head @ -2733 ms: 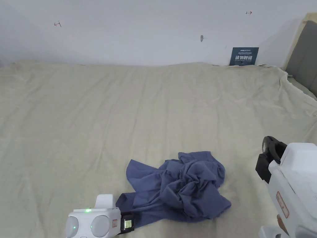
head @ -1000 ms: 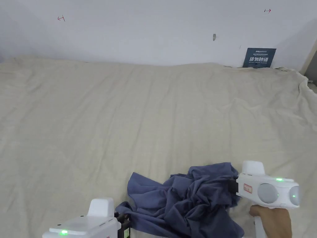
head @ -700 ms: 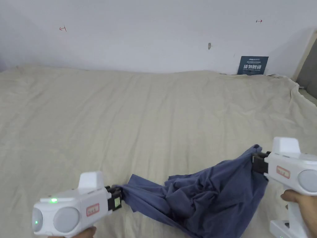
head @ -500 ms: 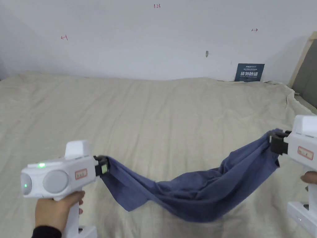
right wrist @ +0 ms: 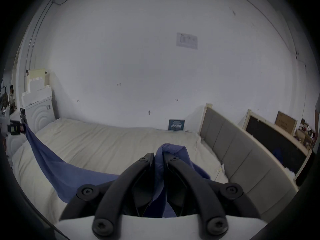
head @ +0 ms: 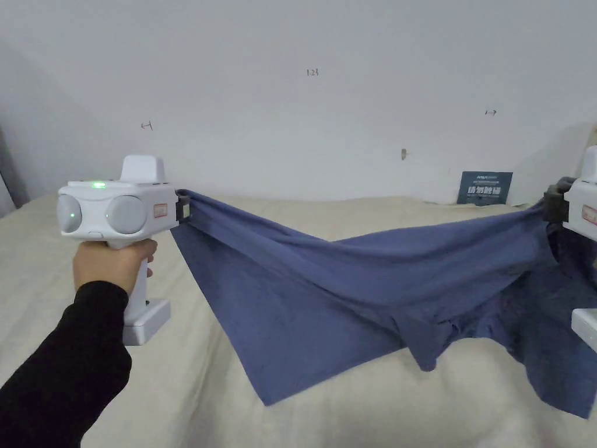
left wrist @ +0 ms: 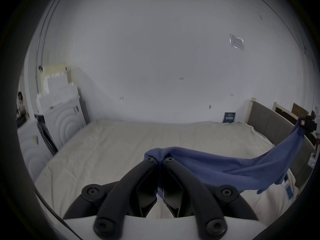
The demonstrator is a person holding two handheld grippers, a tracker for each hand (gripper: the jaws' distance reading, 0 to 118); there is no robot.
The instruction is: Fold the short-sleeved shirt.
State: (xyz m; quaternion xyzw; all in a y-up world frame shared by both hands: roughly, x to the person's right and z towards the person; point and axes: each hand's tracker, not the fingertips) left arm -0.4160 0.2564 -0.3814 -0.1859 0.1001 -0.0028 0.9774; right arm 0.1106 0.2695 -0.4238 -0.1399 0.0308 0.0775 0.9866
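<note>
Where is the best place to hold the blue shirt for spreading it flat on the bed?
Probably where it is held: the left gripper and right gripper pinch opposite ends of the blue shirt's upper edge from outside, so the shirt hangs open.

My shirt (head: 326, 280) is plain blue, bed sheet (head: 361, 210) beige, wall (head: 291, 87) white; my grippers' bodies white w/ black jaws, sleeve (head: 64, 361) black.
</note>
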